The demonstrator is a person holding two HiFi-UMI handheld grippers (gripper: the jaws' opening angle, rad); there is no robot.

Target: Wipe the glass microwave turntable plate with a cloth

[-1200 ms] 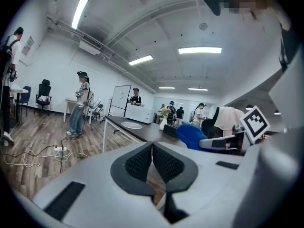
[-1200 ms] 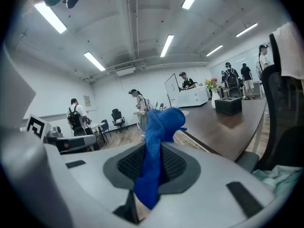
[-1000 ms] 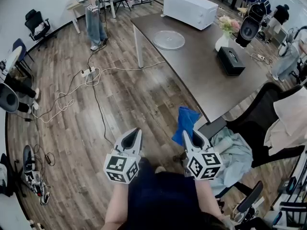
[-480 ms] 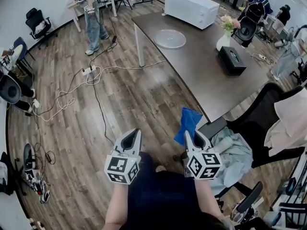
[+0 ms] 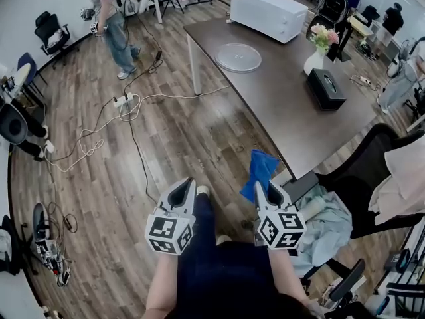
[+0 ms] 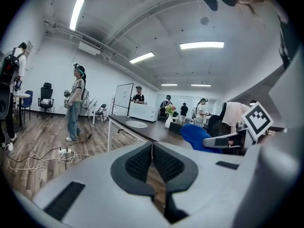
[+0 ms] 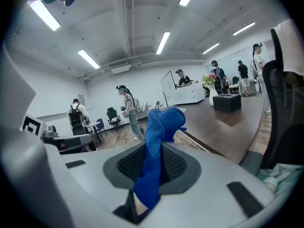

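Right gripper (image 5: 267, 187) clamped on blue cloth (image 5: 260, 167), cloth's lower end hidden, left gripper (image 5: 186, 185) pressed together

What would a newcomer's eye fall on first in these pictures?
The bright blue cloth stands out first, clamped in the right gripper. Next comes the round glass plate, lying on the dark table near the white microwave. The left gripper is shut and empty.
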